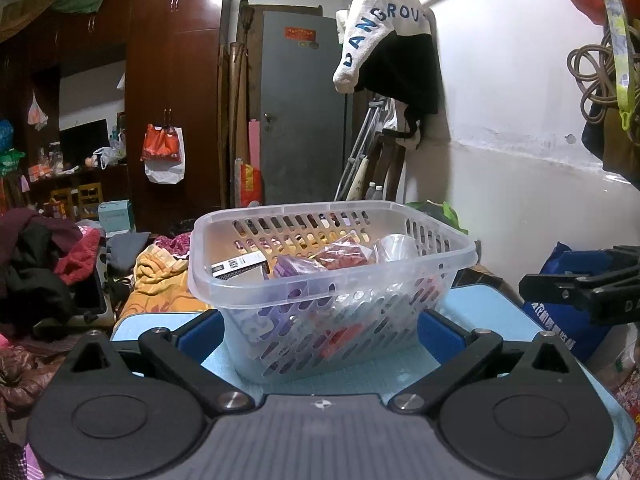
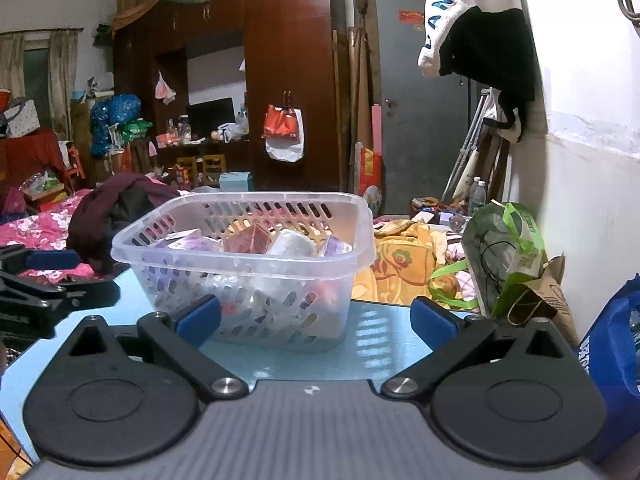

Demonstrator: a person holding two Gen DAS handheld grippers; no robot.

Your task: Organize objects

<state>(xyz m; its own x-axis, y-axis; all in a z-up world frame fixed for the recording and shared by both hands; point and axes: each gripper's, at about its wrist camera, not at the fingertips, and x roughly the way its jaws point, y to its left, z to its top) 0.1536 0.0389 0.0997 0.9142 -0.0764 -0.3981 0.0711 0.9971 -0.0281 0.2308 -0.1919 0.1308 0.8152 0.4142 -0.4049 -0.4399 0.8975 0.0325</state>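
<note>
A clear plastic basket (image 1: 280, 292) with slotted walls stands on a light blue table (image 1: 484, 308). It holds several items: a black and white box (image 1: 240, 266), a purple packet (image 1: 296, 266), a red packet (image 1: 344, 254) and a clear cup (image 1: 394, 246). My left gripper (image 1: 320, 330) is open and empty, its blue pads on either side of the basket's near wall. The basket (image 2: 248, 256) also shows in the right wrist view. My right gripper (image 2: 316, 320) is open and empty, just in front of the basket's right corner. Each gripper shows at the edge of the other's view.
A bed with piled clothes (image 1: 48, 256) and an orange blanket (image 1: 160, 280) lies behind the table. A green bag (image 2: 508, 248) and a paper bag (image 2: 536, 300) stand at the table's right, with a blue bag (image 2: 612, 360) nearer. A jacket (image 1: 392, 40) hangs on the wall.
</note>
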